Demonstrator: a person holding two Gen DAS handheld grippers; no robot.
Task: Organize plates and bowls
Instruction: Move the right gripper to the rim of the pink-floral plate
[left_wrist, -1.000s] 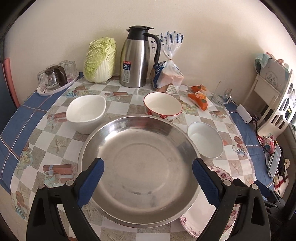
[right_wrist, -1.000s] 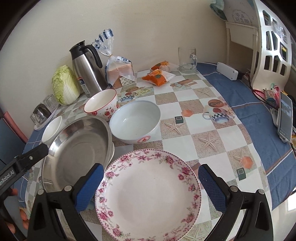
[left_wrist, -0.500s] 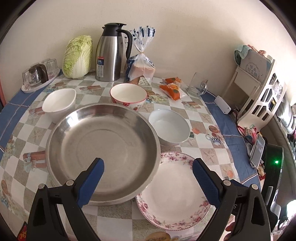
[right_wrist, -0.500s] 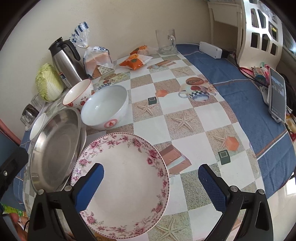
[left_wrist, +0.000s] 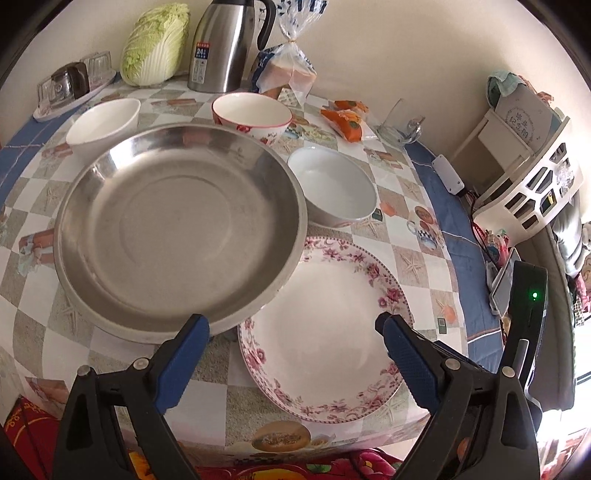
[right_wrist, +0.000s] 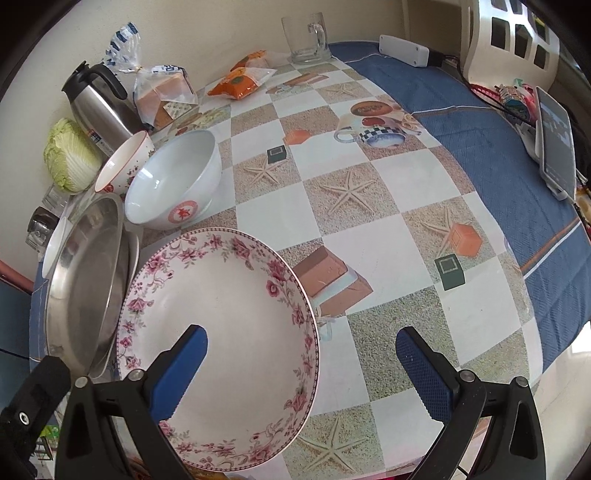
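Note:
A floral-rimmed plate (left_wrist: 325, 325) lies at the table's near edge, partly under a large steel basin (left_wrist: 177, 229); it also shows in the right wrist view (right_wrist: 221, 317), with the basin (right_wrist: 88, 273) to its left. A white bowl (left_wrist: 336, 188) (right_wrist: 173, 177) stands behind the plate. A red-patterned bowl (left_wrist: 251, 114) and another white bowl (left_wrist: 103, 122) stand further back. My left gripper (left_wrist: 291, 326) is open and empty over the plate's near rim. My right gripper (right_wrist: 301, 341) is open and empty, its left finger over the plate.
A steel thermos (left_wrist: 225, 44), cabbage (left_wrist: 155, 44), bagged bread (left_wrist: 288, 70), orange snack packets (left_wrist: 347, 118), a glass mug (right_wrist: 306, 37) and a tray of glasses (left_wrist: 70, 85) line the back. A phone (right_wrist: 554, 144) and a white rack (left_wrist: 524, 170) stand at the right.
Both grippers have drawn back toward the table's near edge. The left view has swung right from the steel basin to the floral plate. The right view has shifted right, leaving the plate lower left.

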